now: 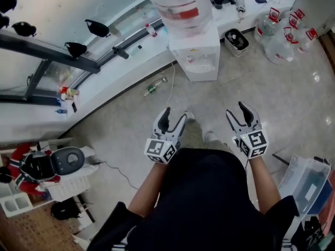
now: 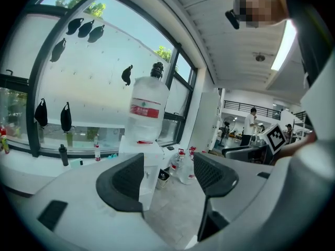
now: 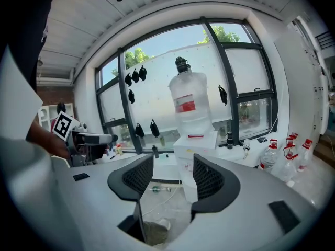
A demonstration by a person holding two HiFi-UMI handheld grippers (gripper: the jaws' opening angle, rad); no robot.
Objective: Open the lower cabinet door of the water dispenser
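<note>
The white water dispenser (image 1: 194, 61) stands by the window ledge with a large clear bottle (image 1: 180, 4) on top. It lies a good stretch of floor ahead of both grippers. My left gripper (image 1: 175, 115) and right gripper (image 1: 237, 110) are held side by side in front of the person, both open and empty. In the left gripper view the dispenser (image 2: 152, 163) shows between the jaws of the left gripper (image 2: 167, 177). The right gripper (image 3: 174, 177) frames the dispenser (image 3: 198, 143) just right of centre. Its lower cabinet front is largely hidden by the jaws.
Several empty water jugs with red caps (image 1: 282, 35) and a black basket (image 1: 236, 40) sit right of the dispenser. A green bottle (image 1: 154, 88) and a cable (image 1: 171, 90) lie on the floor to its left. A clear plastic bin (image 1: 309, 179) stands at the lower right.
</note>
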